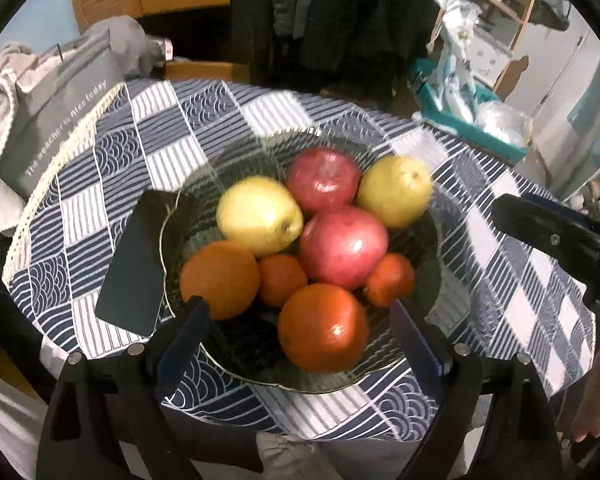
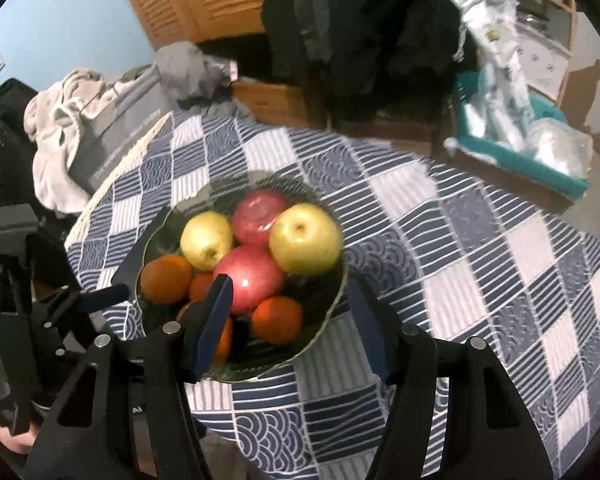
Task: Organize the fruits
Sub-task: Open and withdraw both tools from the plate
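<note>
Overhead, a glass bowl (image 1: pixel 432 312) brims with fruit on a bench (image 1: pixel 520 304) draped in a blue-and-white patchwork cloth. Two red apples (image 1: pixel 342 246) sit at the heart of the pile, one behind the other, flanked by two yellow apples (image 1: pixel 260 214), one on each side. Two large oranges (image 1: pixel 324 328) and two small tangerines (image 1: pixel 282 280) fill the near side of the bowl, all of them touching their neighbours.

The left claw (image 1: pixel 300 316) hangs over the near rim of the bowl with its blue-padded jaws spread wide and nothing gripped; the nearest large orange lies in the gap between them, with neither pad seen to press on it. The right claw (image 2: pixel 290 292) hangs above the same bowl, its jaws partly apart and empty, the fruit lying below and beyond its tips.

A dark phone (image 1: pixel 134 264) lies flat on the cloth, touching the bowl's left edge. Beyond the bench's far left corner sits a grey bag (image 1: pixel 60 120) with white lettering amid crumpled clothes (image 1: pixel 4 92). A teal tray (image 2: pixel 556 168) of plastic-wrapped goods stands well off to the right.
</note>
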The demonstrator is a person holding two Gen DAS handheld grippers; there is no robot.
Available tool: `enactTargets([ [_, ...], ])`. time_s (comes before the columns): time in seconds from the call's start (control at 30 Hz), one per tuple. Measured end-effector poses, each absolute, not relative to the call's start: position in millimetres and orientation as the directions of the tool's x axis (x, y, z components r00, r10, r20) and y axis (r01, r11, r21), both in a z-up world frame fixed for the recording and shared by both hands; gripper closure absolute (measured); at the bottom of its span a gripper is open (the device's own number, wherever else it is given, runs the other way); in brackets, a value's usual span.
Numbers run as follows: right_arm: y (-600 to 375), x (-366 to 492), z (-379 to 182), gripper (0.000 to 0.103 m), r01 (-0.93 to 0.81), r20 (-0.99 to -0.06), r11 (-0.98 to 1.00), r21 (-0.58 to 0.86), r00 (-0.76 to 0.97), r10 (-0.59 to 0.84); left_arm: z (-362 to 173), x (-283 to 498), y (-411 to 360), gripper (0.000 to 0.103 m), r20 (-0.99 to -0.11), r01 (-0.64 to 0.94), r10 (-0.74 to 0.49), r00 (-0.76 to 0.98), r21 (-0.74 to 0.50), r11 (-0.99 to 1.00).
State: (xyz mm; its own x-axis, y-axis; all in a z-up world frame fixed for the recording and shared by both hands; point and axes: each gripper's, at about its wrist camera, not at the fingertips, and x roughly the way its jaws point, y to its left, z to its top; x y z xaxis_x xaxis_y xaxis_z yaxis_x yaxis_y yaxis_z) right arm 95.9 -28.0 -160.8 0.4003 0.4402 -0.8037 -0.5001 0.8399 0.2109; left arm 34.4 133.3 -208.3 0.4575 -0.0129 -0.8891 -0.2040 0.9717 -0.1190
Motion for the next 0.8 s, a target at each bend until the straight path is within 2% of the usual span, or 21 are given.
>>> enactTargets([
  [0.4,-55.9,74.8,-108.0,0.041,-0.476,-0.736,0.868,0.139,0.536,0.412,-148.1,21.1,128.8,0.01,-0.799,-0.184,-0.048,0.6,-0.197,0.963],
  [0.53,-61.8,66.0,-93.7,0.037,-0.475,-0.712,0.873,0.11,0.575,0.403,-129.3,14.8,129.2,0.01,-0.764,-0.177,-0.064,0.642,-0.229,0.957],
  [0.8,-79.2,48.8,-68.3,0.035,-0.461,-0.66,0.883,0.093,0.635,0.401,-99.7,5.0,128.2,0.01,-0.706,-0.152,-0.079,0.704,-0.258,0.954],
])
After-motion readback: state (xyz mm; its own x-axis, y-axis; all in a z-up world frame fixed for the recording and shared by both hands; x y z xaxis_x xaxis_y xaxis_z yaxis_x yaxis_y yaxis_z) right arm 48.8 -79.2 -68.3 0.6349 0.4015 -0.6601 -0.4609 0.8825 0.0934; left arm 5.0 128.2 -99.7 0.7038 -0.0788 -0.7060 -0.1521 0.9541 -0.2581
